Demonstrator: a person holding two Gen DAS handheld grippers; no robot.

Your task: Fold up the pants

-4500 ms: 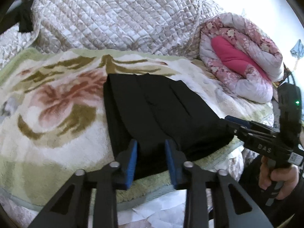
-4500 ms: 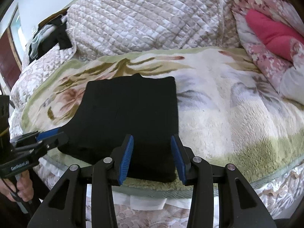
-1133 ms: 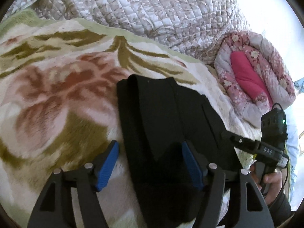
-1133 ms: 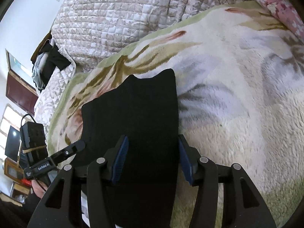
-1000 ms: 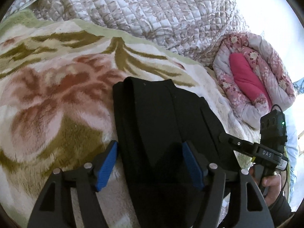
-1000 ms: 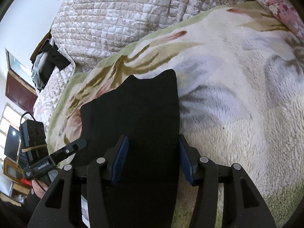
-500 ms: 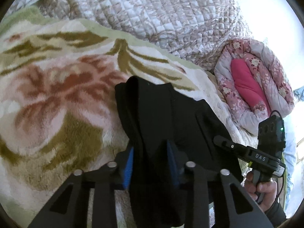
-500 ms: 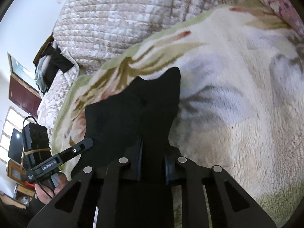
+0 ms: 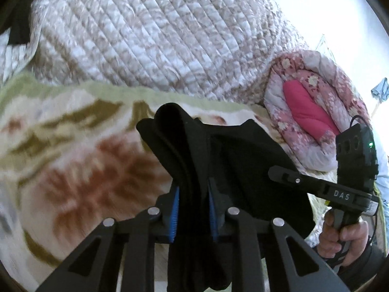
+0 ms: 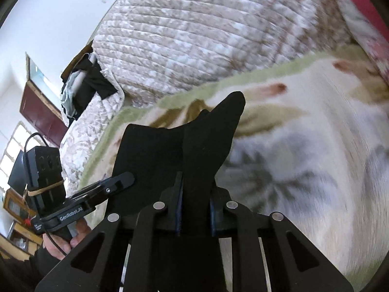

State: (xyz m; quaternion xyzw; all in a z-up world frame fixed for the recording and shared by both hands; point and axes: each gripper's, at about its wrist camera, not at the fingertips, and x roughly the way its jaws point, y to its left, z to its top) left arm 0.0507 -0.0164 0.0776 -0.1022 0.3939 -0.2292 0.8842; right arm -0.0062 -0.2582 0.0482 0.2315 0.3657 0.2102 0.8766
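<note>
Pinching the black pants point(image 9: 233, 160) at their near end, the left gripper point(image 9: 193, 210) has just been closing, and its blue pads point(image 9: 175, 215) now press on a thick bunch of dark cloth. The right gripper point(image 10: 194, 215) has just been closing too, and it squeezes the cloth beside the other one, at the near edge of the bed. A hand point(image 9: 340, 238) holds the right tool's handle, seen from the left wrist camera.

The pants sit on the fluffy flower blanket point(image 9: 73, 160), close to its near edge, well apart from the quilted cover point(image 9: 155, 39) at the far side and the pink rolled quilt point(image 9: 313, 112) by the far right corner. The near end looks raised off the blanket, while the far end seems to rest on it.

The pants look soft and floppy, not stiff at all. They bend and sag where nothing holds them, and points of cloth stick up at the far end. They seem light, but already folded into many layers, so the bundle is thick. The layers could slide apart if the pinch is weak. The fuzzy blanket may drag on the cloth. Good places to hold are the two near corners, with every layer caught inside the pads.
</note>
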